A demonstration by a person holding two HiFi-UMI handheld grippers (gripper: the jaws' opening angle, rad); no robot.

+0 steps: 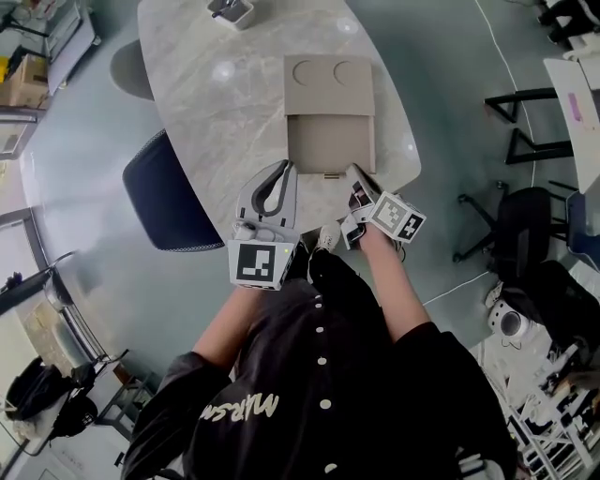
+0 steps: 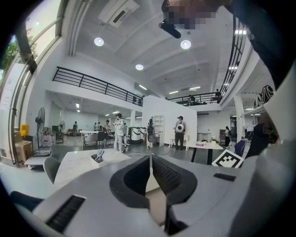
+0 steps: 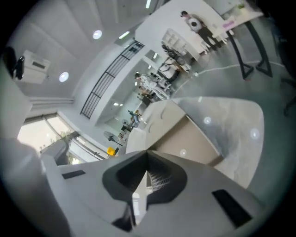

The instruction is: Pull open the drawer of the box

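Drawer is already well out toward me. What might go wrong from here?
The tan cardboard drawer stands far out of the tan cardboard box; pulling more may free it entirely.
Its front sits near the edge of the marble table, so it could overhang and tip.
The shut, empty right tongs beside it might nudge it askew.

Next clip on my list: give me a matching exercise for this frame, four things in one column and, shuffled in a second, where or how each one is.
Things:
1. drawer
2. white holder
3. dark blue chair
4. right gripper

Places or states:
A. jaws shut, nothing between them
B. at the left edge of the table in the head view
C. pulled out of the tan box toward the table's near edge
D. at the table's far end

Pairs: 1-C, 2-D, 3-B, 4-A
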